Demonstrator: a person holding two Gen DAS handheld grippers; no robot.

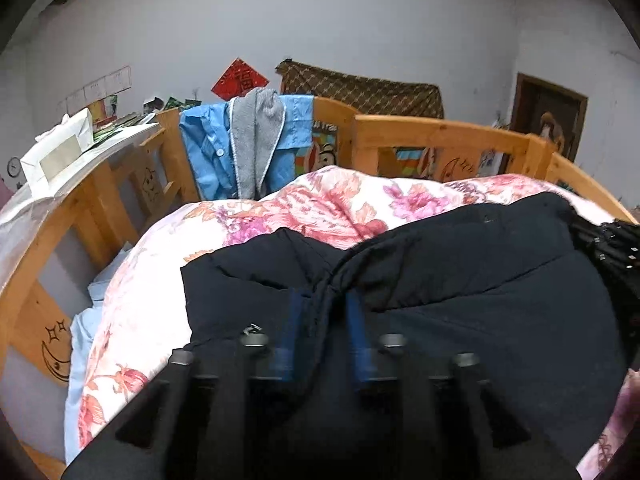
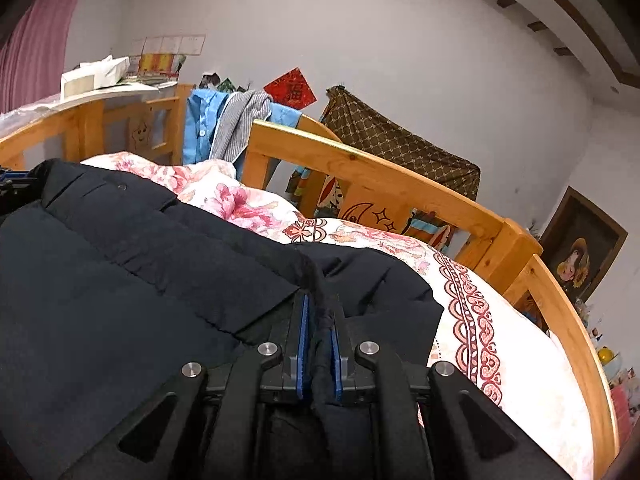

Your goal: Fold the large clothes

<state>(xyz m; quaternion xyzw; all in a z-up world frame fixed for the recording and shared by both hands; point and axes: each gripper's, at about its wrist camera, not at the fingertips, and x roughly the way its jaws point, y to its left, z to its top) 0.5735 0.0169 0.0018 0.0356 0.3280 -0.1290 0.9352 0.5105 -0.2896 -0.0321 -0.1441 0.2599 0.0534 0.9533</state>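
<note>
A wooden-railed bed [image 1: 440, 130] carries a pink floral quilt [image 1: 320, 200], with a dark navy padded jacket [image 1: 480, 280] spread flat across the quilt and a pale blue sheet [image 1: 80, 328] showing at its edge.

Left tool [image 1: 324, 304] blurred; dark jacket [image 1: 480, 280] cut off below.

A red diamond-shaped paper sign [image 1: 240, 79] hangs on the wall behind the bed and carries the dark Chinese character 福; it reads the same in the right wrist view [image 2: 291, 90]. The pale sheets [image 2: 172, 46] pinned higher on the wall hold print too small to read. No other text is legible.
</note>
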